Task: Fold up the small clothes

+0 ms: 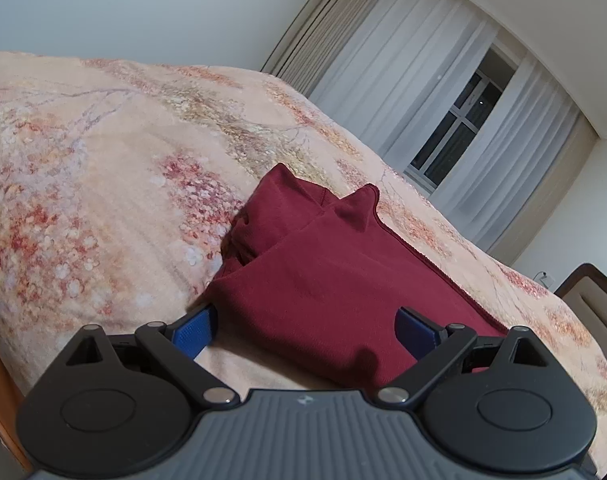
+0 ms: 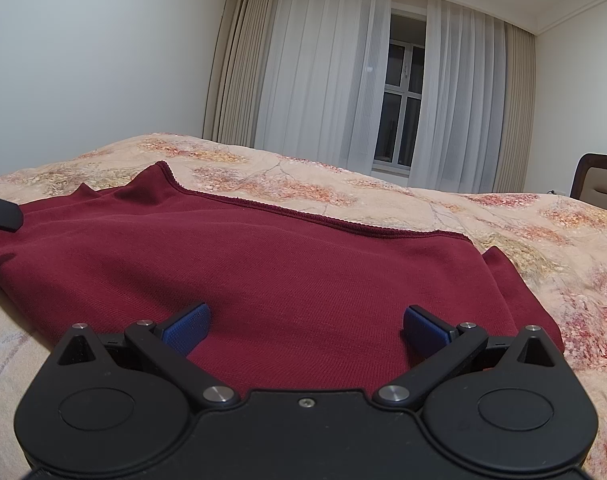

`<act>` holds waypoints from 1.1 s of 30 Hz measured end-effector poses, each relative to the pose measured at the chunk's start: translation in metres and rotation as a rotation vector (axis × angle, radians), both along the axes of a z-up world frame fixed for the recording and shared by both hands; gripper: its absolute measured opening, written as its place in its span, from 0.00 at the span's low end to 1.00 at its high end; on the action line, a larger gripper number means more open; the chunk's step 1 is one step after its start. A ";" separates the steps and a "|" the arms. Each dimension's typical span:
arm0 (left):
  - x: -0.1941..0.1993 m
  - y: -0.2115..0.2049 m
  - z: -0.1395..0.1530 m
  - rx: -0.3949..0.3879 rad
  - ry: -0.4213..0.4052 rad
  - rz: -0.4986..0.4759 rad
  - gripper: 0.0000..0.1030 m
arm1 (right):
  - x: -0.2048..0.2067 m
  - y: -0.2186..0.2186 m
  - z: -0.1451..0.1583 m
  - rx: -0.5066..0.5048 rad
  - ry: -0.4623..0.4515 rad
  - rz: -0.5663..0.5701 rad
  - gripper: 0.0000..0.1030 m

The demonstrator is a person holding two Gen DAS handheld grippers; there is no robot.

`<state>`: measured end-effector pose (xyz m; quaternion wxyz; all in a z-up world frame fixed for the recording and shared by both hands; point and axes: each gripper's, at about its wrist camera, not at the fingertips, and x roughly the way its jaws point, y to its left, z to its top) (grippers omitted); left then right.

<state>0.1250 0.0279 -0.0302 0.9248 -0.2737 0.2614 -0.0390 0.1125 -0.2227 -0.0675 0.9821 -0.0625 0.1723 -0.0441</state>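
On the floral bedspread point(image 2: 423, 208), before white curtains point(image 2: 323, 80), lies a maroon garment point(image 2: 263, 264).

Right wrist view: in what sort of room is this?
Most likely a bedroom: a bed with a floral blanket, long curtains over a dark window, and a padded headboard.

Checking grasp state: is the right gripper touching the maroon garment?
Cannot tell. In the right wrist view the right gripper is wide open over the maroon garment; neither view shows whether its pads rest on the cloth.

Right gripper point(image 2: 306, 330), jaws spread, over maroon garment point(image 2: 263, 264) on bedspread point(image 2: 443, 208).
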 end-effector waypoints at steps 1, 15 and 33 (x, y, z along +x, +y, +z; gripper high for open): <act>0.002 0.001 0.001 -0.008 0.003 0.005 0.94 | 0.000 0.000 0.000 0.000 0.000 0.000 1.00; 0.013 0.012 0.002 -0.033 -0.007 0.065 0.23 | 0.000 0.000 0.000 -0.002 -0.001 -0.001 1.00; 0.019 -0.033 0.058 0.066 -0.204 -0.136 0.07 | -0.005 -0.004 0.003 0.031 -0.008 0.002 1.00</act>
